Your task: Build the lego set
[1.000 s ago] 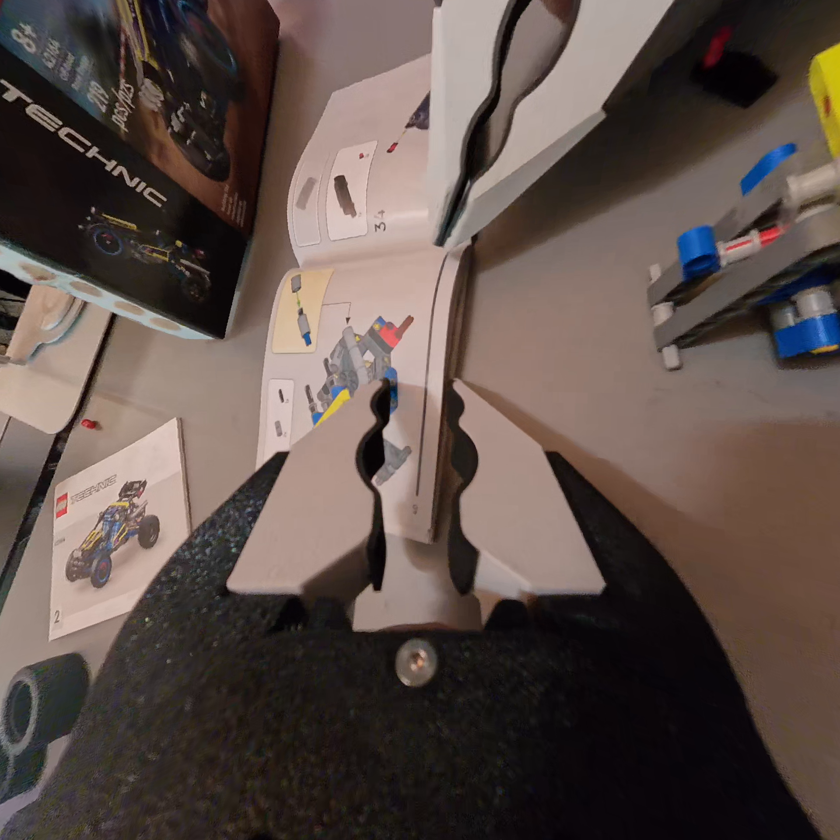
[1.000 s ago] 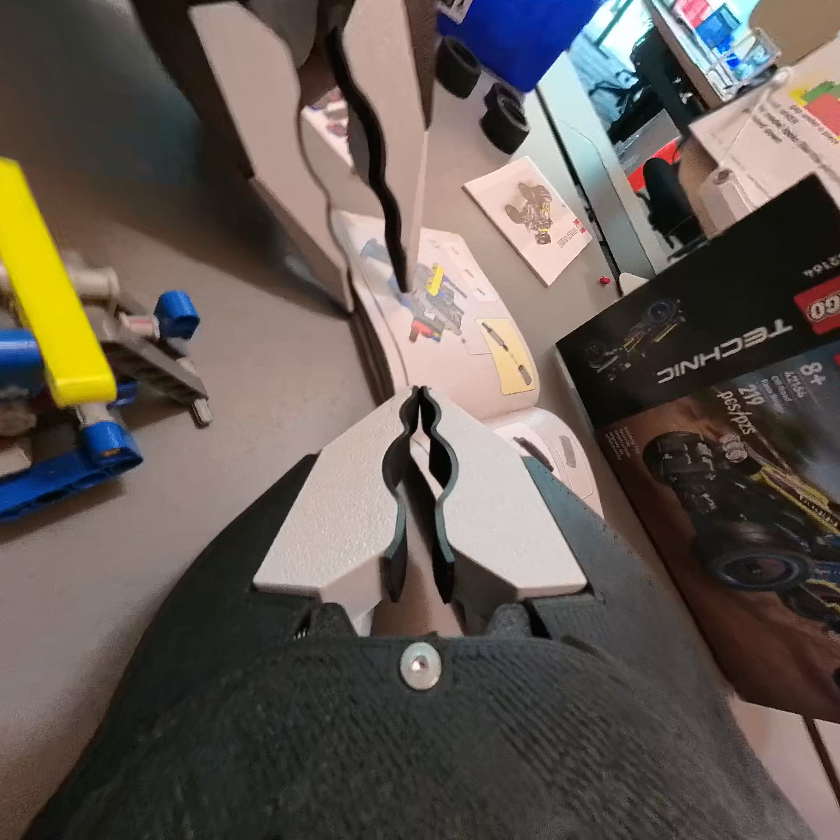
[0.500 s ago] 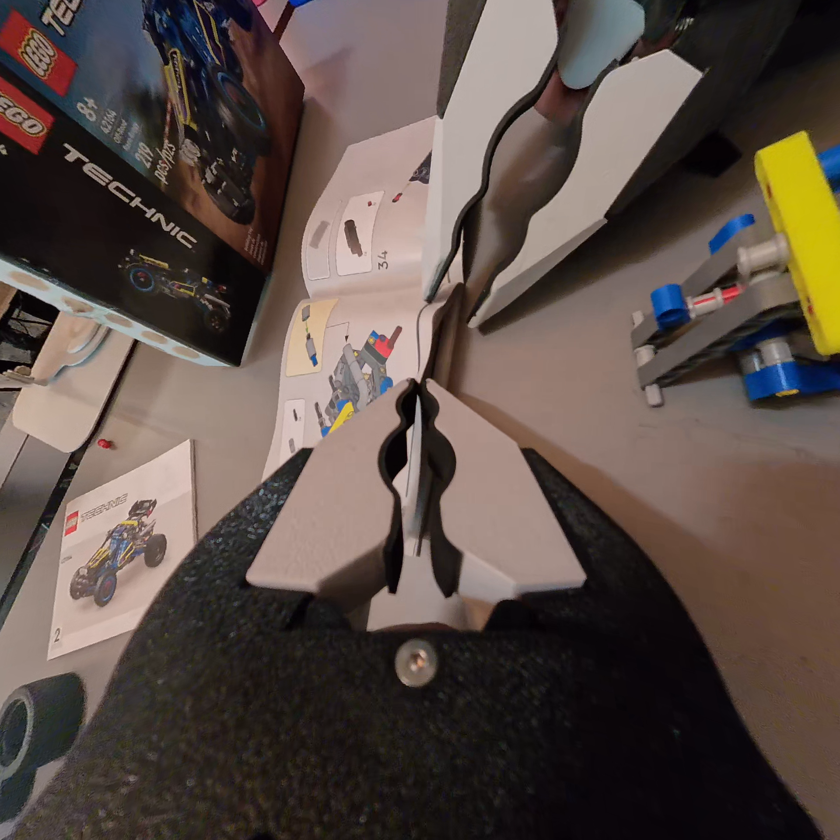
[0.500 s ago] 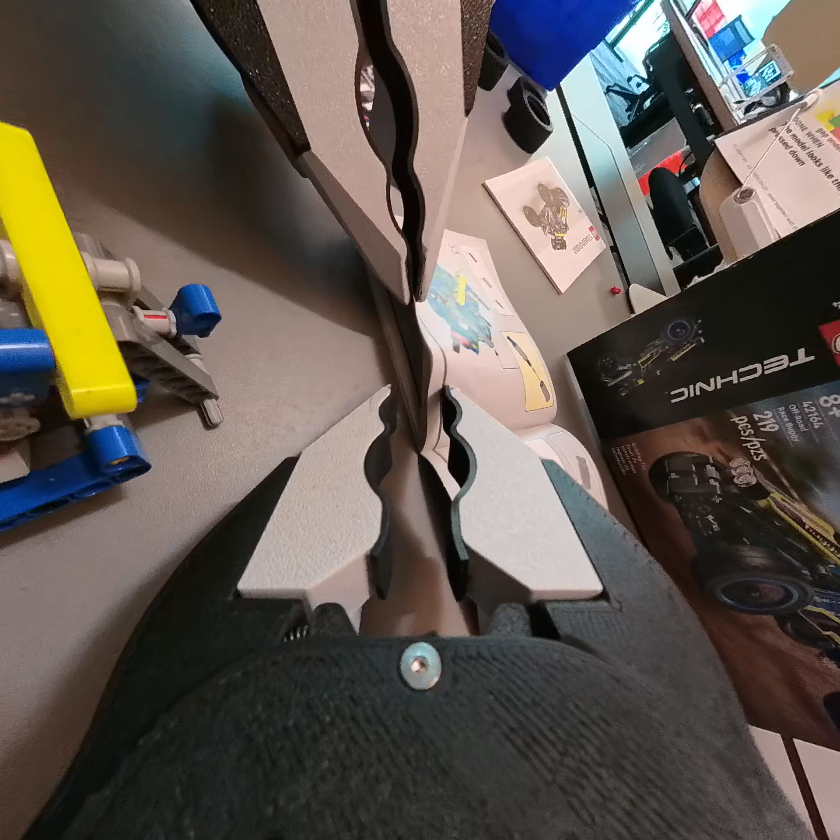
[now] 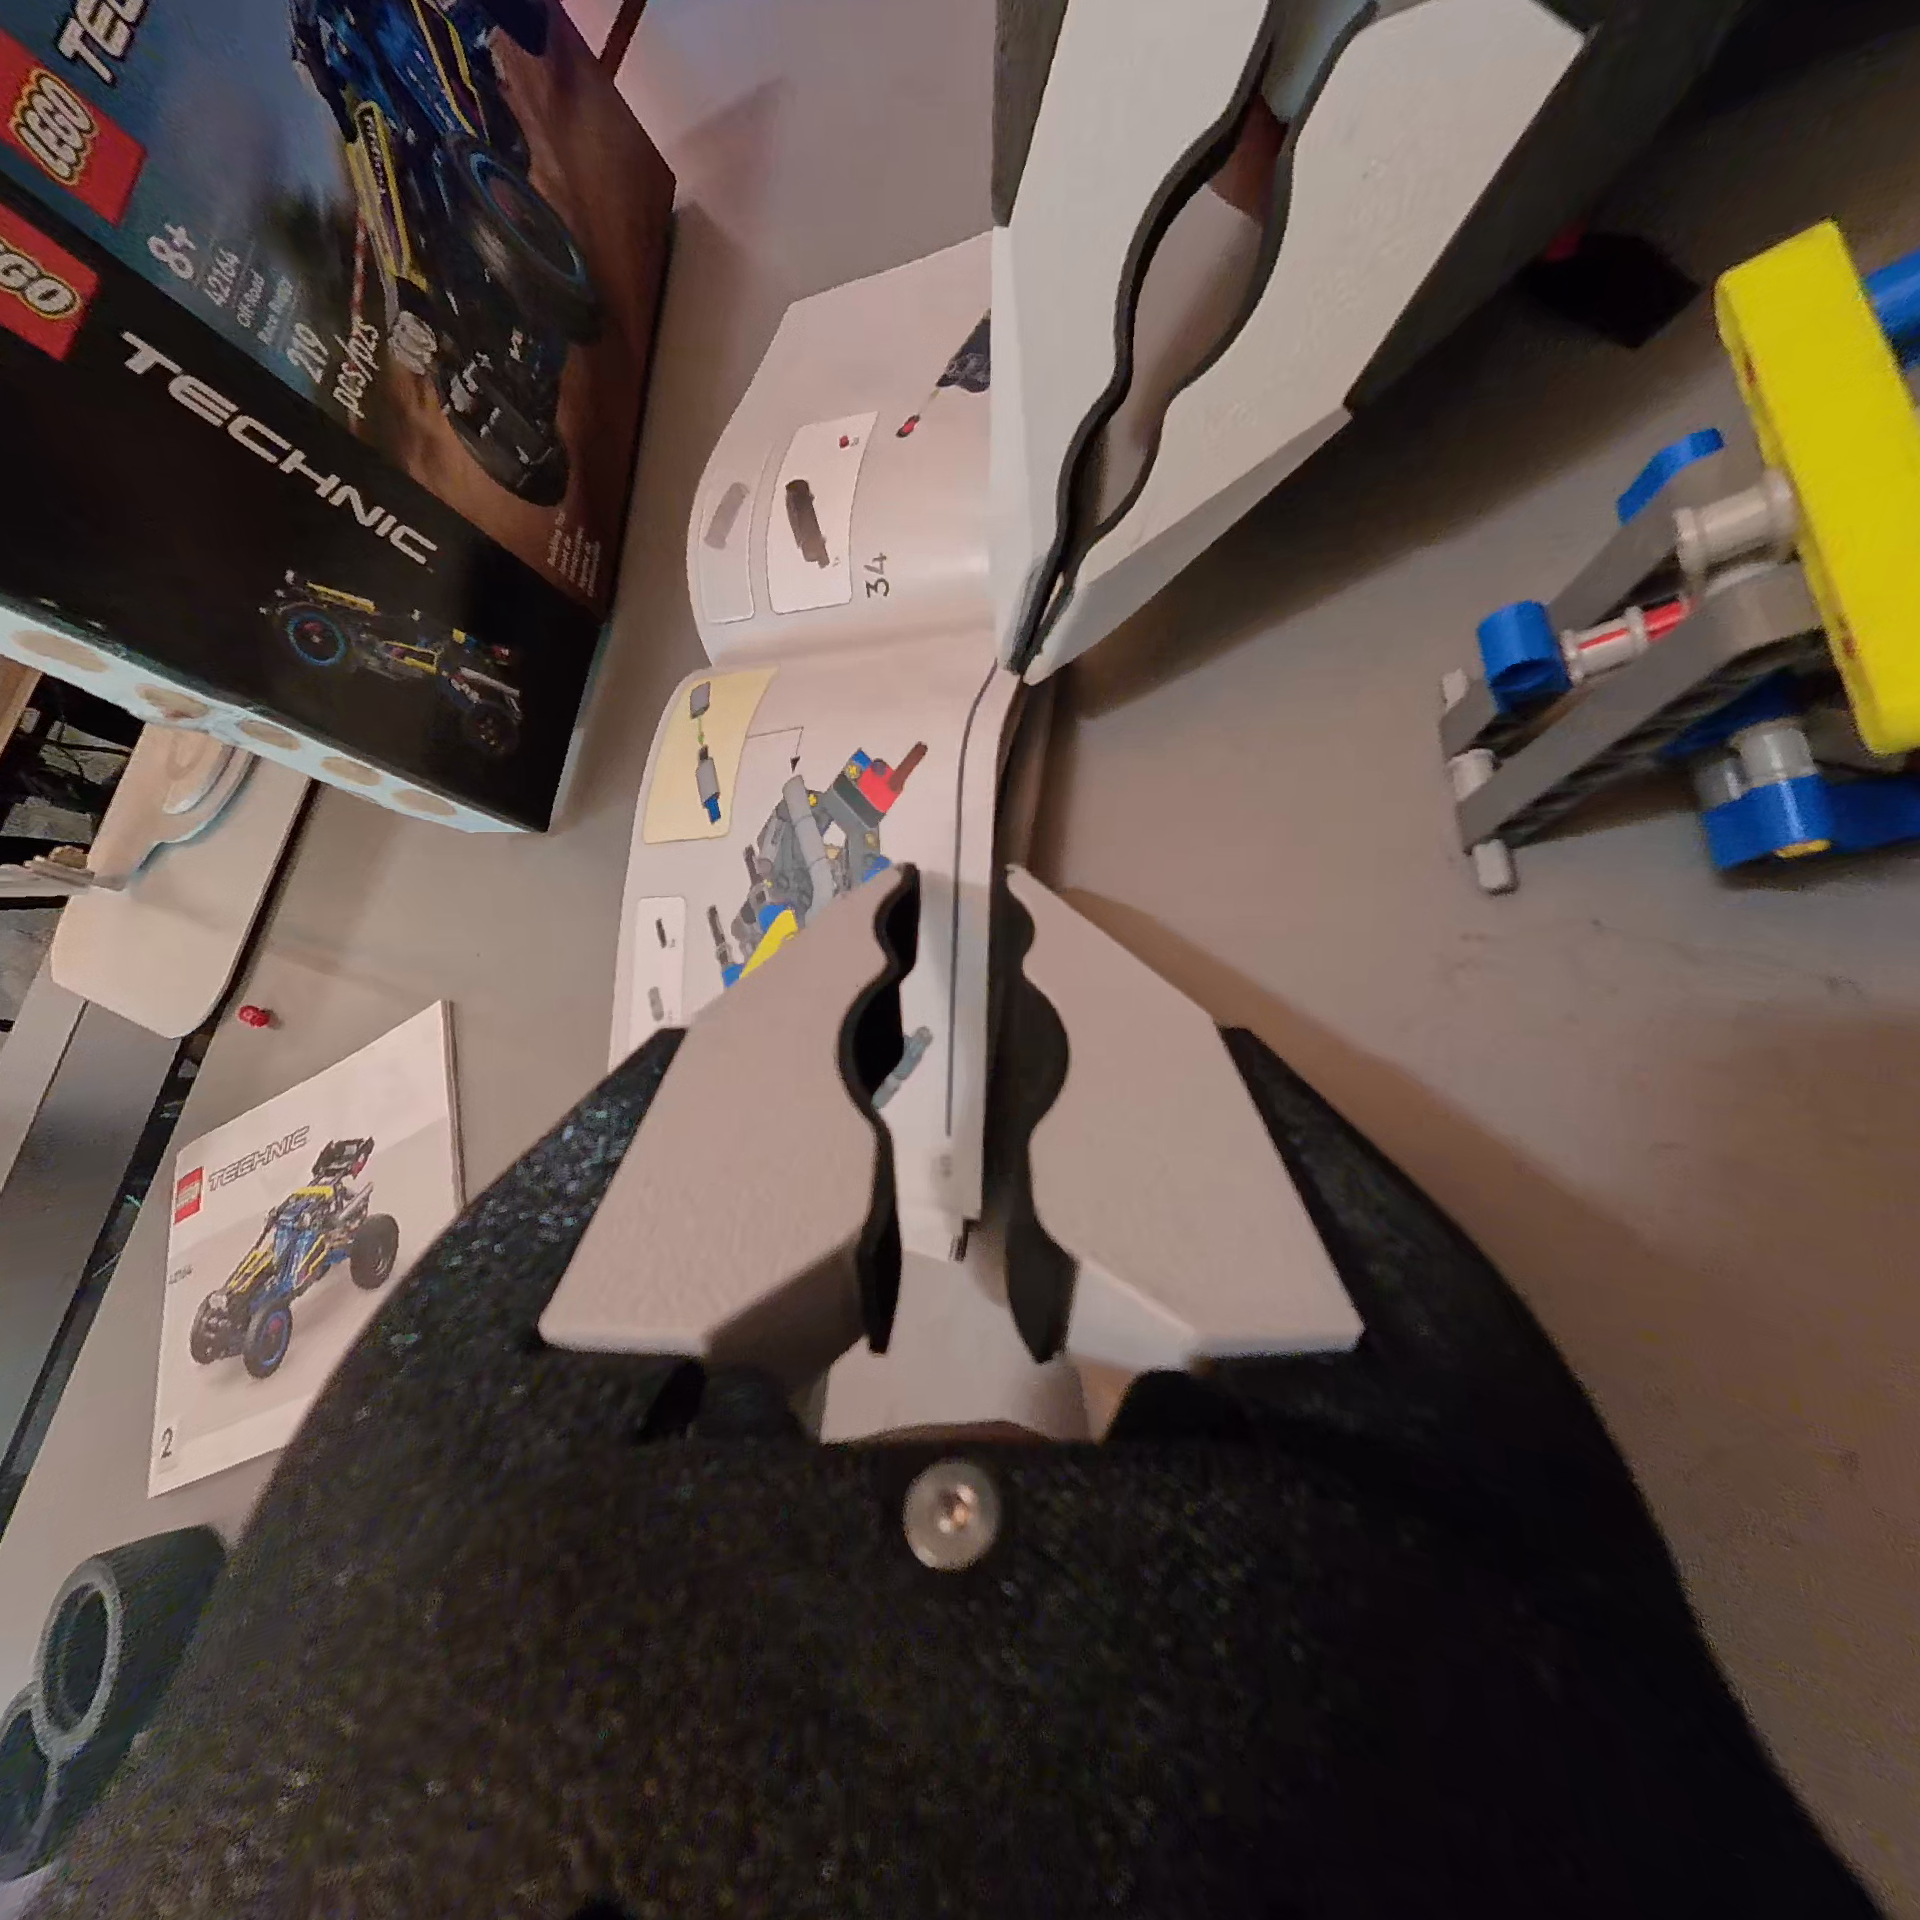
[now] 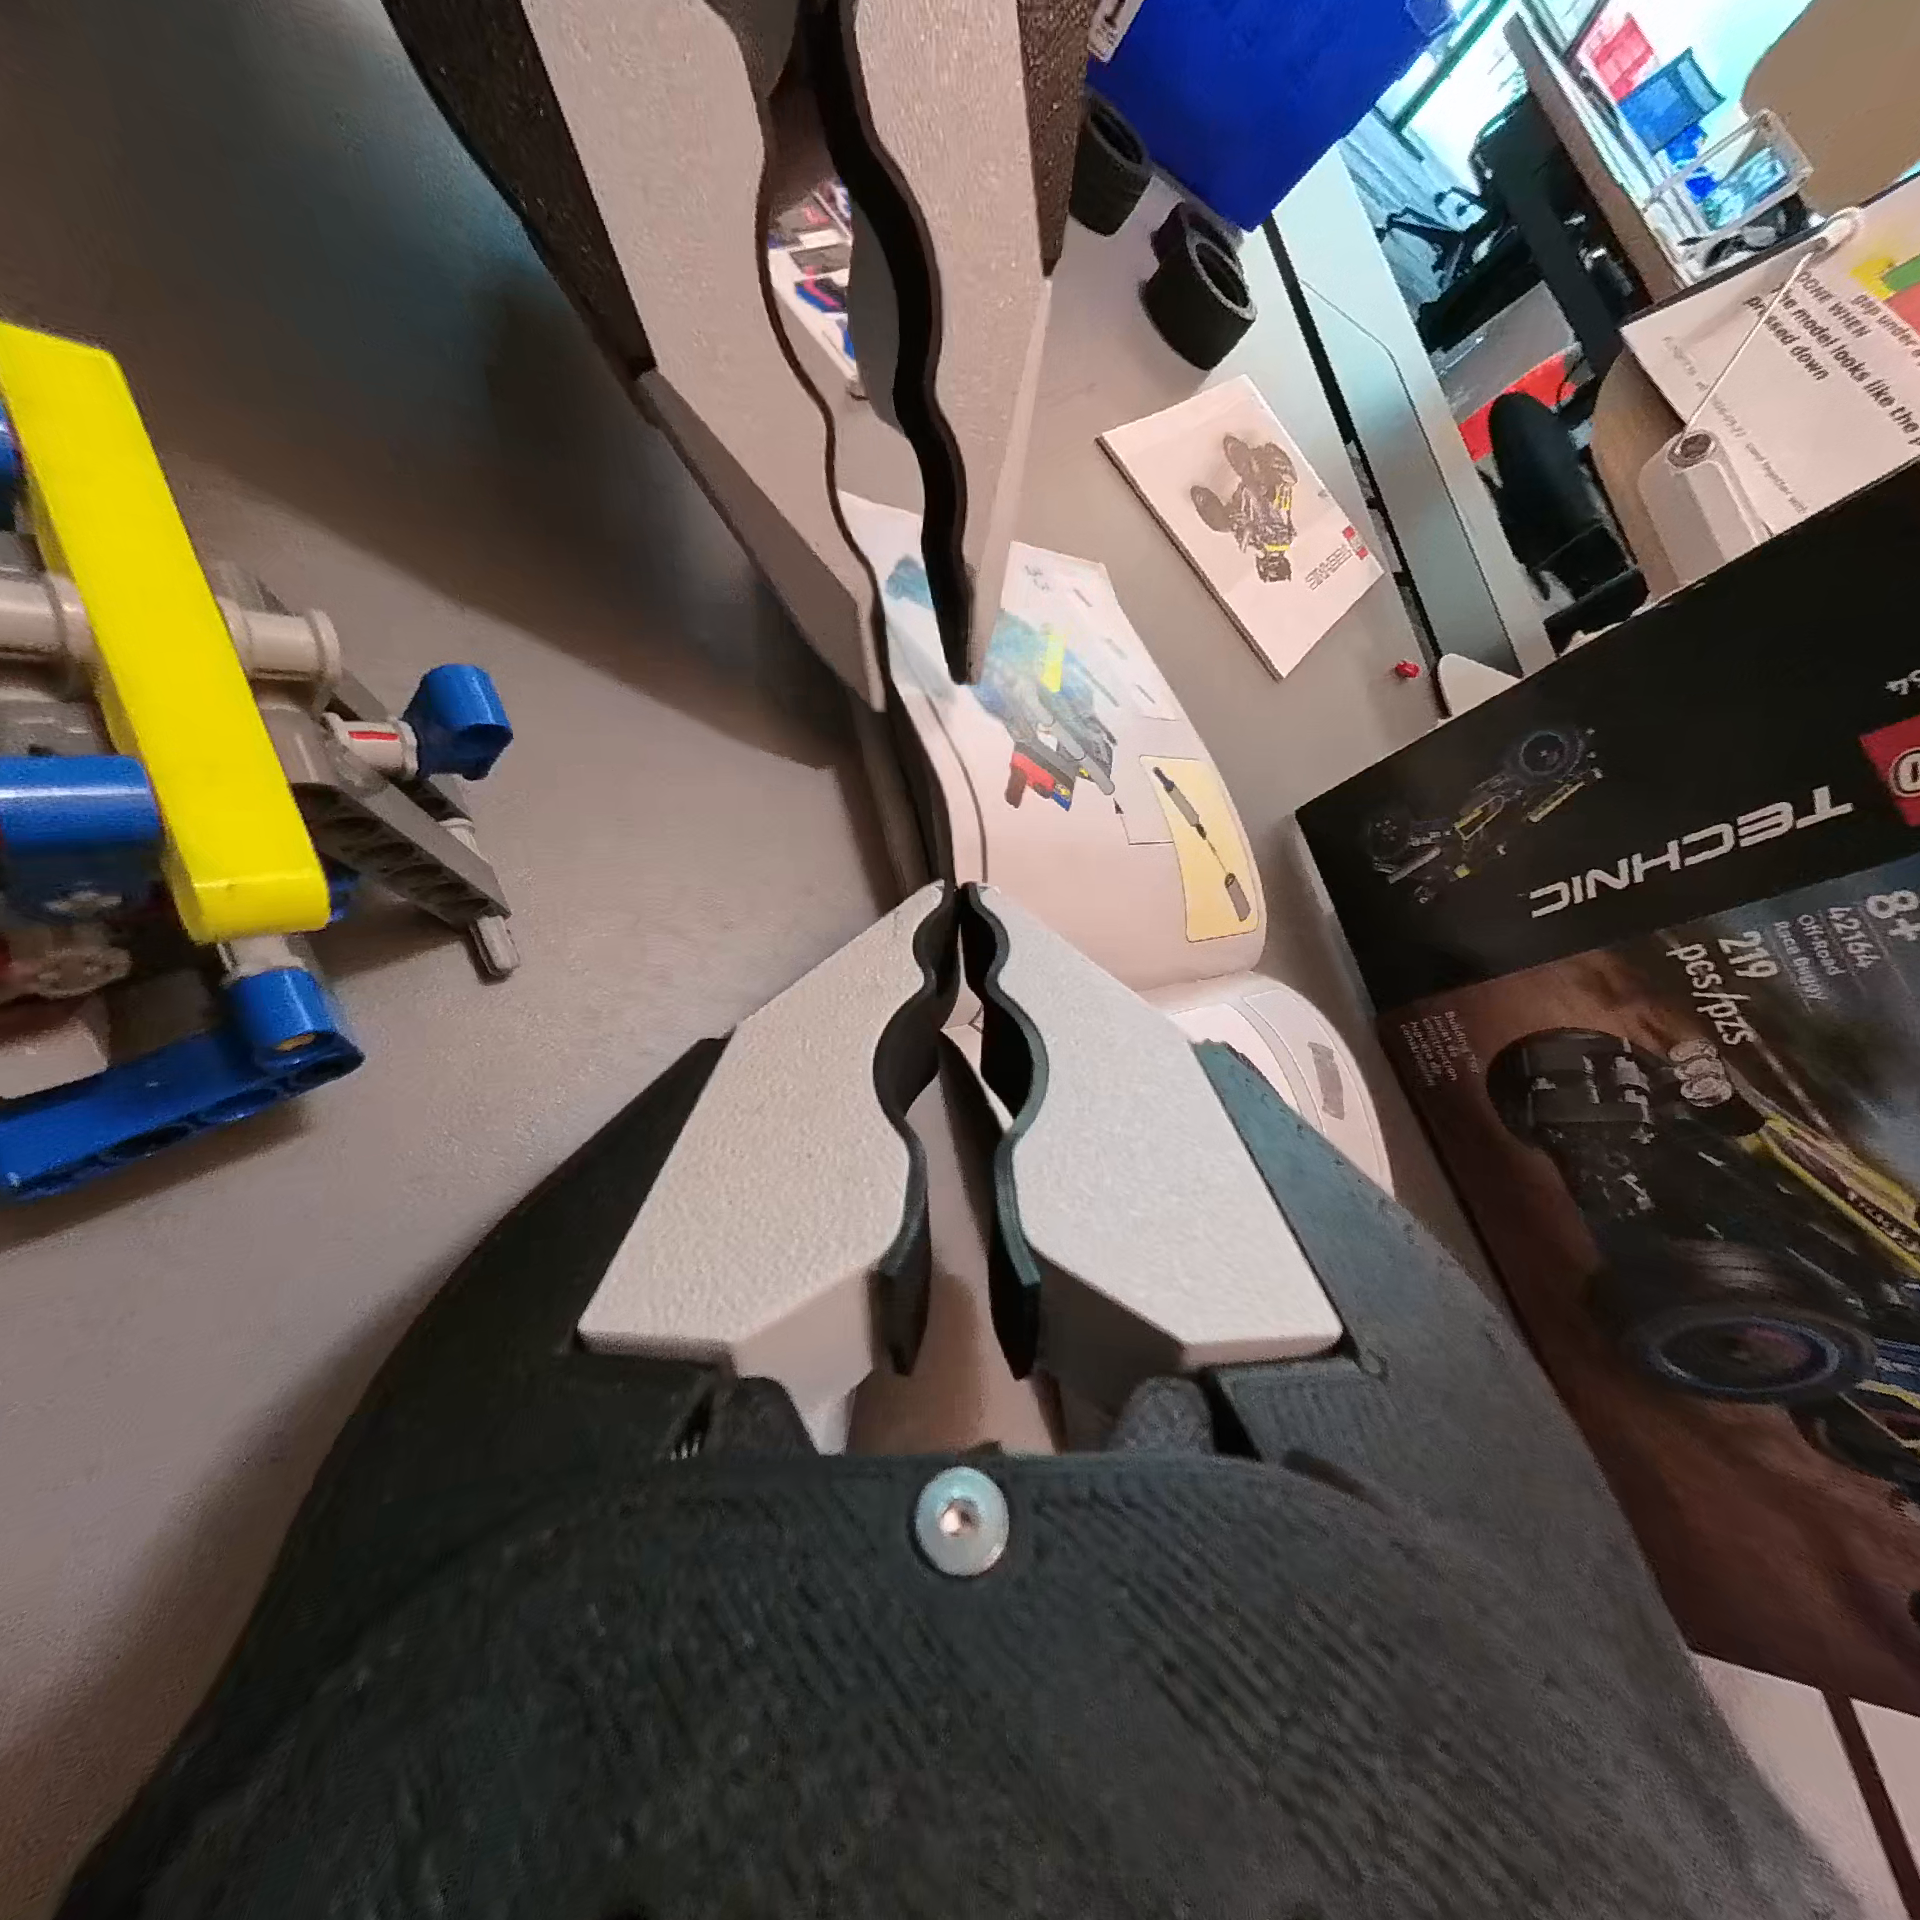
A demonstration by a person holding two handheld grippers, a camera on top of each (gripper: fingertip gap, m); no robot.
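Looking from the near end, I see my left gripper (image 5: 961,883) parted, with the raised page (image 5: 966,1039) of the open booklet (image 5: 831,623) standing edge-on between its fingers (image 5: 790,1039). There is clear air on the 9 o'clock side, so nothing is pinched there. Further off, at 12 o'clock, my right gripper (image 5: 1023,655) is closed on that same page at its far corner. The booklet itself lies flat on the grey table (image 5: 1351,1039), with the printed box (image 5: 312,416) at 10 o'clock and the brick model (image 5: 1662,675) at 2 o'clock.

My worry is the paper. Only one corner is pinched, so I judge that a sideways pull could crease or tear the sheet at the spine. It could also slip out, since the hold is right at the fingertips. If the left fingers shut carelessly, they may catch several pages or crumple the edge. A wide swing to the right could knock the model.

The left camera shows the page number area, the loose edge between open fingers, a small closed booklet (image 5: 301,1226) at 8 o'clock and tyres (image 5: 83,1662) at 7 o'clock. The right camera (image 6: 954,899) shows the closed tips from close by, the page's bowed curve, and a blue bin (image 6: 1247,94) at 1 o'clock.
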